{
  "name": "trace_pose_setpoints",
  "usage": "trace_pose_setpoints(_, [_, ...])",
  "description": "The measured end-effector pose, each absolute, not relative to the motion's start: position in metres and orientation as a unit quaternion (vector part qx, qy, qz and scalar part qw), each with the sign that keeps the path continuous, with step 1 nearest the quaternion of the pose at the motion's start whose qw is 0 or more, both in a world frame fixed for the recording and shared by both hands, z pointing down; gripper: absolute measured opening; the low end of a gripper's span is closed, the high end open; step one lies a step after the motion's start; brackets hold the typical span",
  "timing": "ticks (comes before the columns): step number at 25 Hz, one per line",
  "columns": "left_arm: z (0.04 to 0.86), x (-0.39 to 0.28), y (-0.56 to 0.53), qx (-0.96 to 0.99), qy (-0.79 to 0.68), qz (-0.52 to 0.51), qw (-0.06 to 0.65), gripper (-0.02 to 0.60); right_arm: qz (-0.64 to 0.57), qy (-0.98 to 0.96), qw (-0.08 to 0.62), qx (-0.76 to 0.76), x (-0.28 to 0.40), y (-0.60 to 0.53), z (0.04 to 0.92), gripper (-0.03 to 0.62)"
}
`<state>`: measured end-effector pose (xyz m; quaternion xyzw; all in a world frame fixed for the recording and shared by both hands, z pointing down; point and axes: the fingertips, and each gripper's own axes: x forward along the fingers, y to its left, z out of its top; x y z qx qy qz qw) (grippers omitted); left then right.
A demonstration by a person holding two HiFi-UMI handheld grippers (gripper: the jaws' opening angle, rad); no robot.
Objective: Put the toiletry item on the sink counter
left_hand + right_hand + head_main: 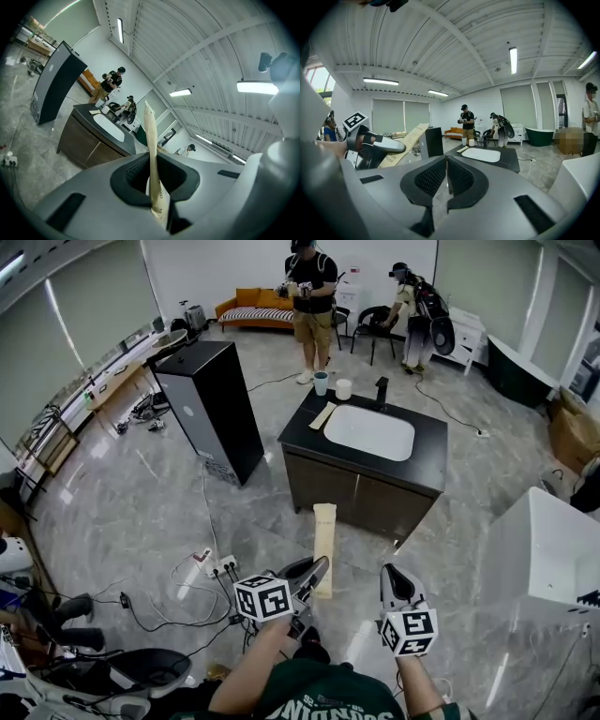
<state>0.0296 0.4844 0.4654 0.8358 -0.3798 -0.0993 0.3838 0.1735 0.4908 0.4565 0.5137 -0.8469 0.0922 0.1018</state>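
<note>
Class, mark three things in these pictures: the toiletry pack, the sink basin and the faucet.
toiletry pack (323, 535): head view, middle of its length.
sink basin (368, 432): head view, bare white bottom.
faucet (381, 390): head view, its black upright body.

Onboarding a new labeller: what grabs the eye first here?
The long flat beige pack sticks out of the left gripper, clamped there, low in the head view. Ahead, the black sink counter with its white oval basin stands mid-floor; the right gripper is shut and empty.
</note>
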Motion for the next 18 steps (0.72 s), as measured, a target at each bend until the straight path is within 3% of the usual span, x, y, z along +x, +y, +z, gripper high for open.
trace_pose_setpoints(18, [0.479, -0.025, 0.392, 0.844, -0.365, -0.093, 0.382, 0.037, 0.113, -0.836, 0.098, 0.528, 0.123, 0.400, 0.475, 0.044])
